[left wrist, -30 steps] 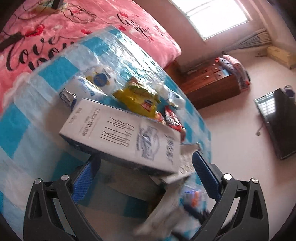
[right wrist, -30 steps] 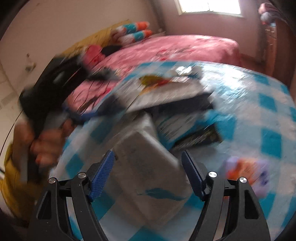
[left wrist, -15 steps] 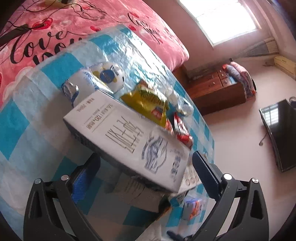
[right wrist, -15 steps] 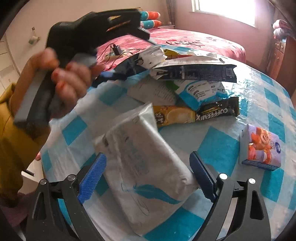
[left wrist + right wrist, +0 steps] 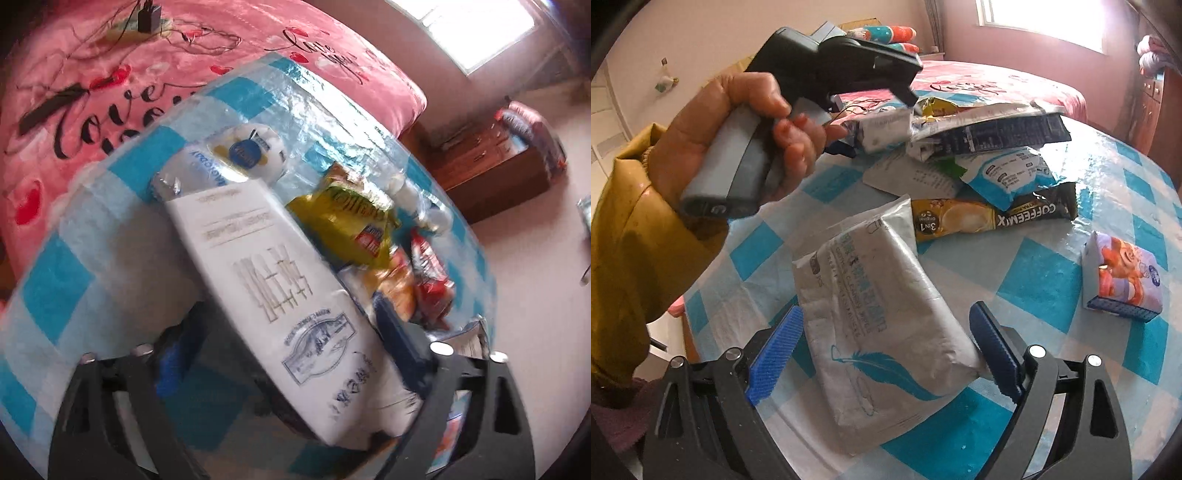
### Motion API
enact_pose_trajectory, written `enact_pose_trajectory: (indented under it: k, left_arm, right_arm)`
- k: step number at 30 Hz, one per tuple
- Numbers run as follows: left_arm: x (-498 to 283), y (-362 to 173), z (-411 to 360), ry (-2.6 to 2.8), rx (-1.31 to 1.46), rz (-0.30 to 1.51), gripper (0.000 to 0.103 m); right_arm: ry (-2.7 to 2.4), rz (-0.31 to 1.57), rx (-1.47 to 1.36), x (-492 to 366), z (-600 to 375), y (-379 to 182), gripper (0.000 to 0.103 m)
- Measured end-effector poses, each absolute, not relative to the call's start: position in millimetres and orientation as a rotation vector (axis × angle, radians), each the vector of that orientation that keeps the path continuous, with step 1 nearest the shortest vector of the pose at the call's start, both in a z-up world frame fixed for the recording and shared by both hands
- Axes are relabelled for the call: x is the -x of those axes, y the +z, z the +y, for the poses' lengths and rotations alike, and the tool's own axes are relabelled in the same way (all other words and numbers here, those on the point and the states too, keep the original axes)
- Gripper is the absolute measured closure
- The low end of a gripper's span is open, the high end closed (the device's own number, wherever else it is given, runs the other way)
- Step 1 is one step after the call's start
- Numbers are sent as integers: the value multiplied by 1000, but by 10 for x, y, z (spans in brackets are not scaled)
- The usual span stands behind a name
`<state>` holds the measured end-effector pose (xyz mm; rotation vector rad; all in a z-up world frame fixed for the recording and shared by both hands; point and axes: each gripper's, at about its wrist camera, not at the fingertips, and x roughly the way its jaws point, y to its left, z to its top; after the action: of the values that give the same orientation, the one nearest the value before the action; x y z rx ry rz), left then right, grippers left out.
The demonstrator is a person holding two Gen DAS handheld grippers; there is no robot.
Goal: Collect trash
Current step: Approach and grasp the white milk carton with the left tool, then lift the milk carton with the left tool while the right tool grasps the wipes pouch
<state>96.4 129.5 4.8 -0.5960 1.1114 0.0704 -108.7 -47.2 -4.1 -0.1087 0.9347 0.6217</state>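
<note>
Pink-walled bedroom, bright window (image 5: 1039, 22), pink bedspread (image 5: 110, 74), perhaps a wooden dresser (image 5: 491, 162), pale floor (image 5: 535, 240).

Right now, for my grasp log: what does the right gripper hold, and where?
Nothing: the right gripper, fingers just opened wider, straddles the wipes pack ungripped.

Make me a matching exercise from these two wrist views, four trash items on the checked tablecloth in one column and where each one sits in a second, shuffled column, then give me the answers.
Items
1. white carton
2. grey wipes pack
3. coffee mix sachet
4. small purple box

Places
A. alone on the cloth, right of the pile
B. between the left gripper's fingers
C. at the pile's near edge, under a blue-and-white wrapper
D. between the right gripper's open fingers

Pairs: 1-B, 2-D, 3-C, 4-A
</note>
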Motion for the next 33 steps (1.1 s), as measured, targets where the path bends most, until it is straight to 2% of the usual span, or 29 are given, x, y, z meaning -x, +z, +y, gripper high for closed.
enact_pose_trajectory:
  k: [8,17,30,33]
  left_arm:
    - [-626,79,1411,31,543,1084,39]
    - [-176,73,1474,-32,461,1056,40]
    - [491,70,1541,-108,385,1015,40]
    - [618,68,1554,-132,369,998,40]
  right_arm:
    - [607,931,202,1163,-269,-96,8]
    - [580,922,231,1211,-183,-102,8]
    - [567,895,175,1202,-184,-36,34]
    - [568,913,137,1161,-206,-29,37]
